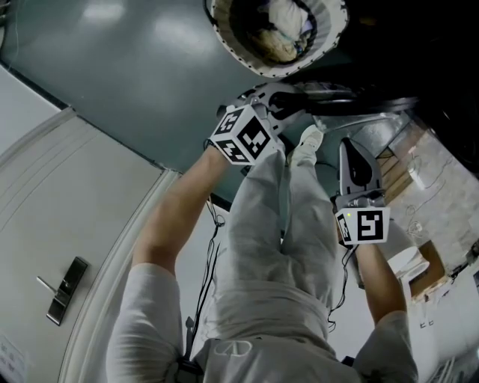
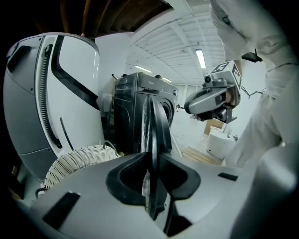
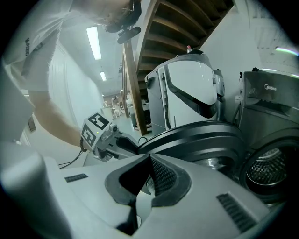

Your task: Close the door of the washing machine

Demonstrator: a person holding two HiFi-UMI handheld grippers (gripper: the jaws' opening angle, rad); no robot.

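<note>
Two hand-held grippers are held out before the washing machine [image 3: 268,107], whose door [image 2: 156,121] stands swung wide open. The drum opening [image 1: 277,30] is uncovered, with laundry [image 1: 288,19] visible inside.

The left hand-held gripper [image 2: 152,161] is closed partway on the outer rim of the door. The dark edge is seen end-on between its jaws, and the pads appear to press on both faces. The right hand-held gripper [image 3: 149,161] is held lower and to the side, near the door but not touching it. Its jaws are brought together with nothing between them.

The step in hand is judged to be the taking hold of the door. The grasp looks made, but the swing towards the drum is not yet done, so the task is taken to be at an early stage.

For the next move, the rim would need to be carried in an arc about the hinge towards the drum opening, with the grip kept firm enough not to slip off the thin edge. A final push would probably be required for the latch to catch. Whether the laundry lies clear of the opening's lip cannot be told.
</note>
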